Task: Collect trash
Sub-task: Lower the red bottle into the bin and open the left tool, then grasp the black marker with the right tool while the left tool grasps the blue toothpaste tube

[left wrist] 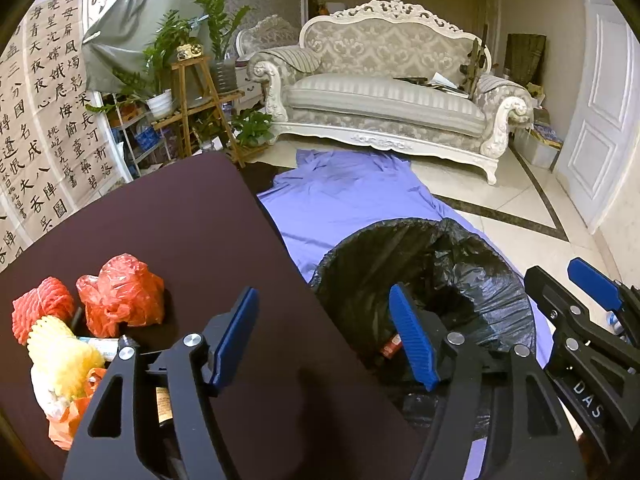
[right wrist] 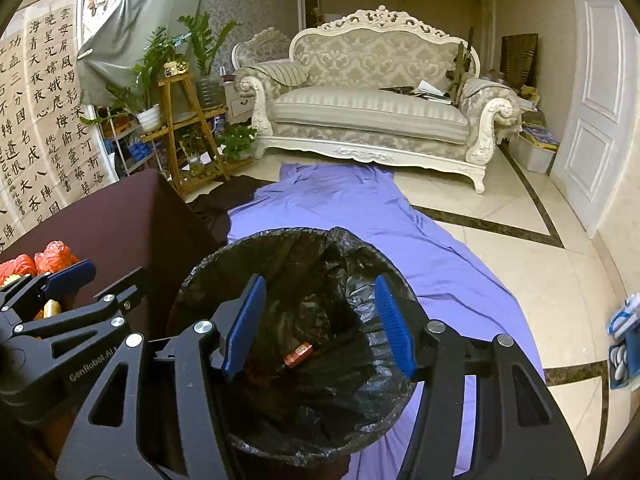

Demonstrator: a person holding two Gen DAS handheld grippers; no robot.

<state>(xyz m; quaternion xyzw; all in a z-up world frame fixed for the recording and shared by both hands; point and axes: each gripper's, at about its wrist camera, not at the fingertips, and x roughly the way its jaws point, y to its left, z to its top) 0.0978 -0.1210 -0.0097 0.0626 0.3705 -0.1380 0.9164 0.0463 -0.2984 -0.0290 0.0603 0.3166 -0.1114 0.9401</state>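
Note:
A bin lined with a black bag (left wrist: 432,276) (right wrist: 304,320) stands on the floor beside a dark table (left wrist: 192,232). A small red wrapper (right wrist: 298,355) lies inside the bin. On the table's left lie a red plastic bag (left wrist: 122,296), red foam netting (left wrist: 40,306), yellow foam netting (left wrist: 60,354) and other scraps. My left gripper (left wrist: 326,340) is open and empty, spanning the table edge and bin rim. My right gripper (right wrist: 320,324) is open and empty, directly above the bin's opening. Each gripper shows at the edge of the other's view.
A purple cloth (right wrist: 360,216) covers the floor under the bin. An ornate sofa (right wrist: 372,92) stands behind it, a wooden plant stand (right wrist: 188,128) to the left, a white door (right wrist: 596,92) to the right, a blue-white item (right wrist: 624,332) on the floor.

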